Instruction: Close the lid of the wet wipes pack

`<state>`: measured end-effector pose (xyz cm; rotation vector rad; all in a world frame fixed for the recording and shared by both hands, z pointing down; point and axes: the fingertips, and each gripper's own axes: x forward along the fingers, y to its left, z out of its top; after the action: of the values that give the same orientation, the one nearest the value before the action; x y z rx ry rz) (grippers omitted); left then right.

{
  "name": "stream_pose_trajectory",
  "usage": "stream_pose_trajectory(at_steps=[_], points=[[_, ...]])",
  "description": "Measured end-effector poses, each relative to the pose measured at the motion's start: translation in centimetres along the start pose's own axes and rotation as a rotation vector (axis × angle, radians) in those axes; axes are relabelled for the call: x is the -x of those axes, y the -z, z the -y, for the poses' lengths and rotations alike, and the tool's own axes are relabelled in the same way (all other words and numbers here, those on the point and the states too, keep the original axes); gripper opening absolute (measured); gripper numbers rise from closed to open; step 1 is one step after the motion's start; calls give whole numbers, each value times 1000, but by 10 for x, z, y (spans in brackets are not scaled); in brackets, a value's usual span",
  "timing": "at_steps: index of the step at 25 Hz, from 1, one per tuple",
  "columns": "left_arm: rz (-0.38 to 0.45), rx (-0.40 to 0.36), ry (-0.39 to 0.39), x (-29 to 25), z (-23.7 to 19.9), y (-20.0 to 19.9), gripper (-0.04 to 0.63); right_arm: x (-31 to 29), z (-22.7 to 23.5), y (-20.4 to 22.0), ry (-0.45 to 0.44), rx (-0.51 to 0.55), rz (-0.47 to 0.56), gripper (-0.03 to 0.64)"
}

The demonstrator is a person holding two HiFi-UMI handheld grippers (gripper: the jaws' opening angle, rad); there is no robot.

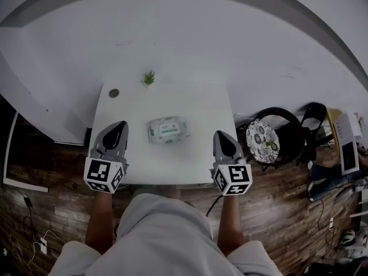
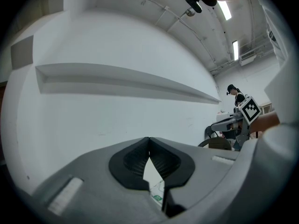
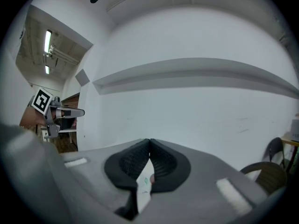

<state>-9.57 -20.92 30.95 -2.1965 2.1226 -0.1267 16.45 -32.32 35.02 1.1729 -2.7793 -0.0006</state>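
Note:
The wet wipes pack [image 1: 167, 129] lies flat in the middle of the small white table [image 1: 195, 105]; it is pale green with a white lid patch on top, and the frames are too small to tell how the lid stands. My left gripper [image 1: 119, 124] hovers by the table's left edge, left of the pack, jaws shut on nothing [image 2: 149, 140]. My right gripper [image 1: 220, 134] hovers at the right edge, shut and empty [image 3: 149, 141]. A sliver of the pack [image 2: 157, 194] shows under the left jaws.
A small green plant [image 1: 149, 77] and a round dark disc [image 1: 114, 93] stand at the table's back edge, against the white wall. A black chair with a patterned cushion [image 1: 263, 141] is just right of the table. Wooden floor with cables lies around.

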Motion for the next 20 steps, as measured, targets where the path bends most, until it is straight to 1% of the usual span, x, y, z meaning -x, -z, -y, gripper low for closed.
stream_pose_trajectory(at_steps=[3,8,20], points=[[8,-5,0,-1,0,-4,0,2,2,-2,1,0,5,3],[13,-14,3,-5,3,-10,0,7,11,-5,2,-44,24,3],[13,-28,4,-10,3,-13,0,5,18,-12,13,-30,37,3]])
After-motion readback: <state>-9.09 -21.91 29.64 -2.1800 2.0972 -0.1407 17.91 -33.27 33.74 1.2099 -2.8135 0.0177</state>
